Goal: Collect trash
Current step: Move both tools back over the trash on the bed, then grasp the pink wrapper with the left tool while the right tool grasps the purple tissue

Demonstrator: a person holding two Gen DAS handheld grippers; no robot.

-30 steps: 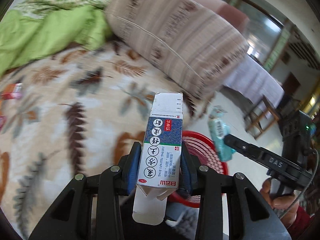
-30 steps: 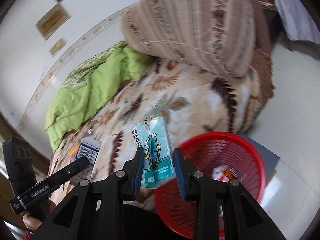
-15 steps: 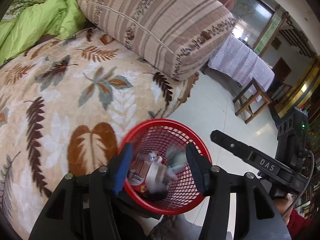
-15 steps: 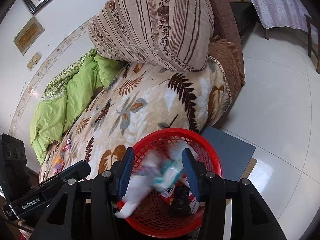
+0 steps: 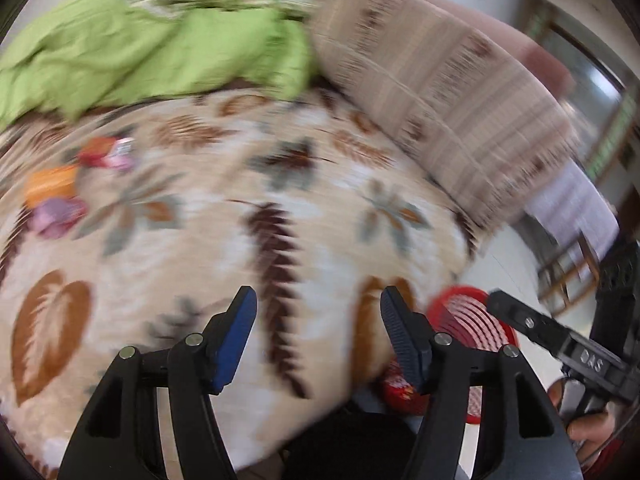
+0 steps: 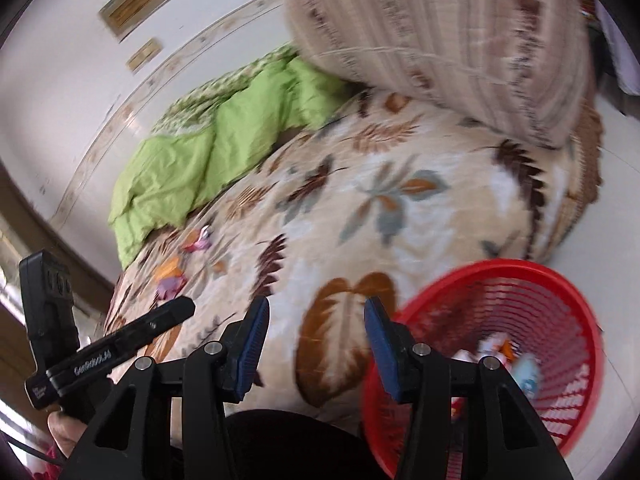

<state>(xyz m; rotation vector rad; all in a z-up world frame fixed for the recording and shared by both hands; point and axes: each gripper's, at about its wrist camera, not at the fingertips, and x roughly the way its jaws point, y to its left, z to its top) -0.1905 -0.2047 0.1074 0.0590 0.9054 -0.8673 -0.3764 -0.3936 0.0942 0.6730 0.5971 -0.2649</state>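
My left gripper (image 5: pixel 318 300) is open and empty above the leaf-patterned bed cover (image 5: pixel 224 240). My right gripper (image 6: pixel 316 310) is open and empty too, just left of the red mesh basket (image 6: pixel 560 280) on the floor. The basket holds several pieces of trash (image 6: pixel 516 364). In the left wrist view the basket (image 5: pixel 468 316) shows at the lower right. Small wrappers lie on the bed at the far left: a red and pink one (image 5: pixel 108 154), an orange one (image 5: pixel 50 186) and a purple one (image 5: pixel 58 216). The same wrappers (image 6: pixel 176 268) show in the right wrist view.
A crumpled green quilt (image 5: pixel 152 52) lies at the back of the bed. A large striped pillow (image 5: pixel 440 80) stands at the back right. White tiled floor (image 6: pixel 616 208) runs right of the bed. Both views are motion-blurred.
Both grippers let go of the medicine box and the blue packet into the red basket, then swung left, back over the bed. Both now stand wide open.
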